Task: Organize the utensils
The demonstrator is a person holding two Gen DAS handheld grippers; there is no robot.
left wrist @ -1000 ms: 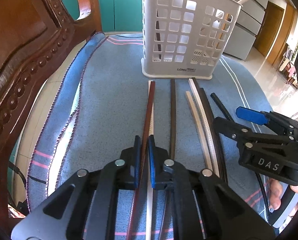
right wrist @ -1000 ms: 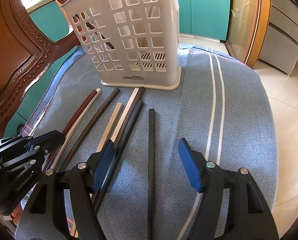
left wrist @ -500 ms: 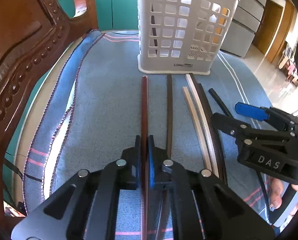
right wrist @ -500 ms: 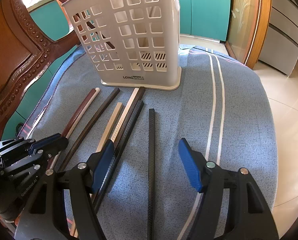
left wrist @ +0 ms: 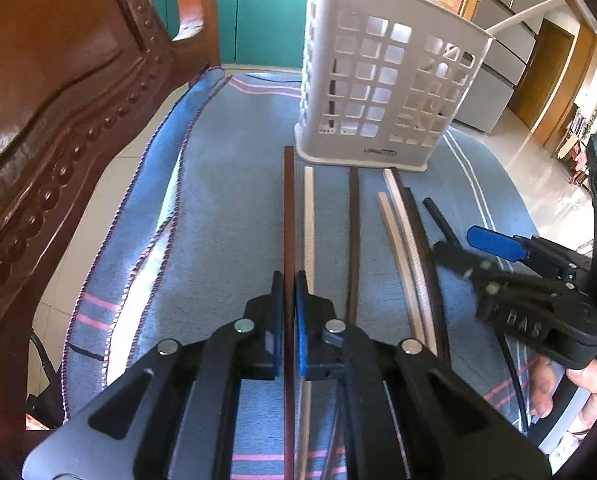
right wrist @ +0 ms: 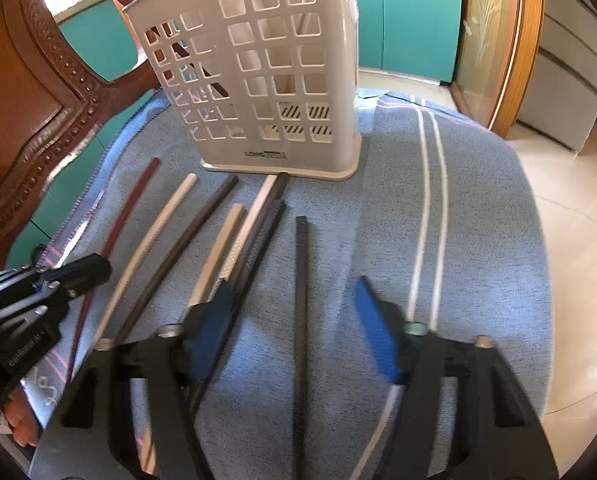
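Note:
My left gripper [left wrist: 289, 280] is shut on a reddish-brown chopstick [left wrist: 288, 216] and holds it just above the blue cloth [left wrist: 226, 208], pointing at the white slotted utensil basket [left wrist: 382, 76]. The same stick shows at the left in the right wrist view [right wrist: 126, 212]. Several other chopsticks lie side by side on the cloth: a white one [right wrist: 154, 236], a dark brown one [right wrist: 186, 232], a cream one [right wrist: 218, 252] and a black one [right wrist: 301, 280]. My right gripper [right wrist: 294, 304] is open, its jaws astride the black stick. The basket [right wrist: 258, 80] holds a few sticks.
A carved wooden chair back [left wrist: 58, 100] stands close on the left. The cloth-covered table ends at the right over a tiled floor [right wrist: 570, 208]. Teal cabinets [right wrist: 410, 20] stand behind.
My left gripper has lifted the reddish-brown chopstick and shifted it left, uncovering the white stick beside it. The right gripper has moved slightly forward and stays open.

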